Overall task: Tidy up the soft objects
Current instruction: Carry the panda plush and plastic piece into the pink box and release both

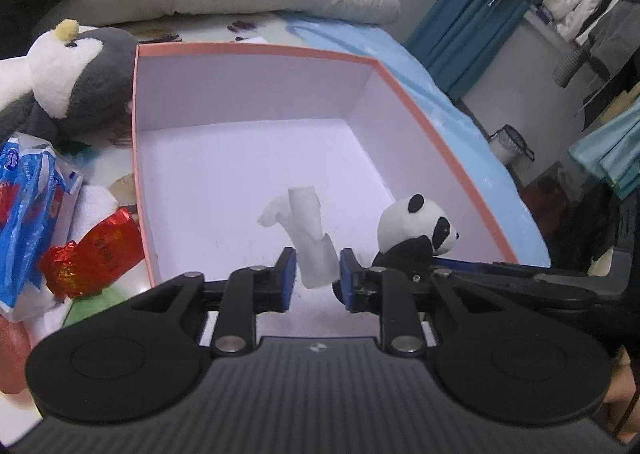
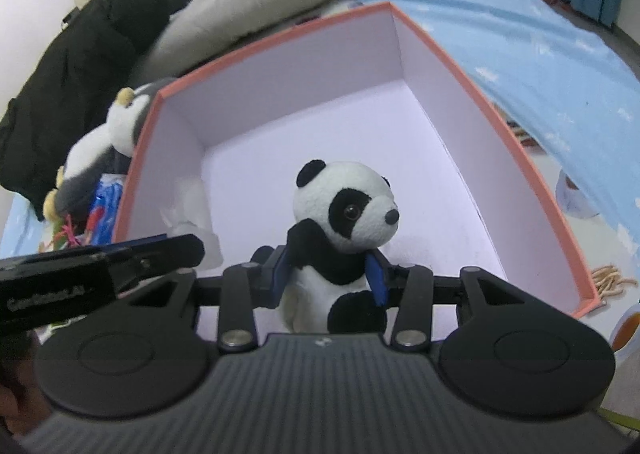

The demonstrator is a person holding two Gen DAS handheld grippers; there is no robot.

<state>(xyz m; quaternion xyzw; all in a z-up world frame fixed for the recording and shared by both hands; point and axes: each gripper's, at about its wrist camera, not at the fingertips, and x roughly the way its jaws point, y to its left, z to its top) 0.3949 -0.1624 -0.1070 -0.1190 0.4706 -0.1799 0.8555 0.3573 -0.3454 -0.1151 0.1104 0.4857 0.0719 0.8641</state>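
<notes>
- The left gripper [image 1: 316, 274] hangs over the near part of the pink box [image 1: 256, 51], its blue pads a little apart.
- A crumpled white tissue [image 1: 310, 230] stands between those pads; its lower end sits in the gap, close to the right pad, and whether either pad presses it I cannot tell. The rest of it twists up and away past the fingertips, over the white box floor.
- The right gripper [image 2: 330, 278] is closed around the panda plush [image 2: 344, 214], a blue pad against each side of its body below the arms.
- The panda stands upright in that grip, head above the fingertips, nose turned to the gripper's right, over the inside of the box.
- Seen from the left gripper, the panda is just to the right of its right finger, with the right gripper's finger running in from that side.
- Left of the left gripper, outside the box wall, lie a penguin plush [image 1: 76, 74], a blue-and-white plastic pack [image 1: 32, 214] and a red foil wrapper [image 1: 92, 250].
</notes>
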